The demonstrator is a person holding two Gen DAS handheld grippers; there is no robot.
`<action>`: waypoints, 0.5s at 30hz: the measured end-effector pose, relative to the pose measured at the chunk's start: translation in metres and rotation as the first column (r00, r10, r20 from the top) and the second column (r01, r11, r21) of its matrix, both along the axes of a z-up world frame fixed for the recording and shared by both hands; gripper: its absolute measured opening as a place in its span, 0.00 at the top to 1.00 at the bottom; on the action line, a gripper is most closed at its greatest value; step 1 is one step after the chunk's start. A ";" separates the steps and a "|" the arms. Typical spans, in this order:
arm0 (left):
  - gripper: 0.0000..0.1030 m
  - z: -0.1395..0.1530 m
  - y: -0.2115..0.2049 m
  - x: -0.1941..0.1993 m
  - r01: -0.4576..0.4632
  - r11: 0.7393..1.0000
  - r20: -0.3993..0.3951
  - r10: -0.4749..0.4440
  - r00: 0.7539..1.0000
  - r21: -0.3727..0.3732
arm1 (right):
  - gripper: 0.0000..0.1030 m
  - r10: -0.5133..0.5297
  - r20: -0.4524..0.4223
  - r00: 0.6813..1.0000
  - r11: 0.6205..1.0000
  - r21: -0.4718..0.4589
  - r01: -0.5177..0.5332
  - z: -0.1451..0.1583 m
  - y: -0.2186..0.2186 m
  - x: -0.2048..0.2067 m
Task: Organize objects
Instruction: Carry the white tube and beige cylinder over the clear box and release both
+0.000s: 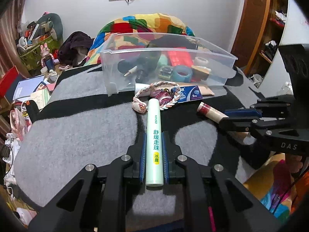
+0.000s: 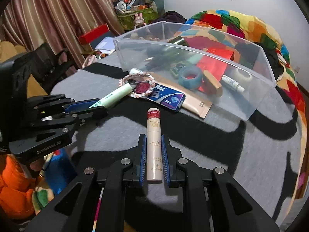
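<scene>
Mint-green tube (image 1: 154,141); cream tube (image 2: 154,145); grey-black blanket (image 1: 77,135).

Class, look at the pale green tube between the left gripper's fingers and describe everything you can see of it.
The pale green tube is a slim, smooth cylinder that looks like plastic, with green characters printed along it and a small yellow label near its near end. It lies lengthwise between the blue pads of the left gripper, which is shut on it. It points away towards the clear bin. Its far end sits by the braided cord on the grey and black blanket.
</scene>
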State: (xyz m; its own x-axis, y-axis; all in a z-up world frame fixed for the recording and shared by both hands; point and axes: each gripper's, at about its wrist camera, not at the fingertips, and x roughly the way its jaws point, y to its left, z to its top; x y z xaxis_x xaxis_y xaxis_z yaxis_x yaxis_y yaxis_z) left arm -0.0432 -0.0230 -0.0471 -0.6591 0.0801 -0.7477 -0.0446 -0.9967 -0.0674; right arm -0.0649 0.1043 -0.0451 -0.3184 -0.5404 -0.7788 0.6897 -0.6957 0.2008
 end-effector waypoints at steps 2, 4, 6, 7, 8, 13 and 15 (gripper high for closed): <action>0.86 0.006 0.000 0.002 -0.005 1.000 -0.015 0.005 1.000 0.002 | 0.87 -0.019 -0.006 1.000 0.999 -0.030 0.019 0.006 0.003 0.001; 0.86 0.014 0.000 0.003 -0.006 1.000 -0.034 0.006 0.999 0.004 | 0.87 -0.039 -0.021 0.999 0.998 -0.050 0.038 0.014 0.006 0.001; 0.86 0.021 0.001 0.004 -0.003 1.000 -0.055 0.004 0.999 0.010 | 0.87 -0.058 -0.041 0.998 0.996 -0.068 0.055 0.023 0.008 0.002; 0.86 0.026 0.001 0.004 -0.003 1.000 -0.069 0.004 0.998 0.013 | 0.87 -0.067 -0.050 0.997 0.995 -0.081 0.063 0.029 0.009 0.002; 0.86 0.030 0.002 0.004 -0.002 1.000 -0.079 0.003 0.997 0.013 | 0.87 -0.075 -0.057 0.996 0.993 -0.091 0.070 0.033 0.010 0.002; 0.86 0.051 0.002 0.002 0.002 1.000 -0.131 0.001 0.991 0.019 | 0.87 -0.125 -0.094 0.988 0.984 -0.139 0.111 0.055 0.013 -0.001; 0.86 0.058 0.002 0.001 0.004 1.000 -0.148 0.000 0.989 0.024 | 0.87 -0.140 -0.108 0.984 0.981 -0.153 0.123 0.062 0.014 -0.002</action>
State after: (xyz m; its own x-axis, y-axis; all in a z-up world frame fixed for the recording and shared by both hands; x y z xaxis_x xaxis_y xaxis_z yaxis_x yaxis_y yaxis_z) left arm -0.0427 -0.0210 0.0109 -0.7621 0.0985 -0.6400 -0.0576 -0.9948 -0.0844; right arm -0.0666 0.1180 0.0167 -0.4792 -0.5921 -0.6479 0.6187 -0.7514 0.2292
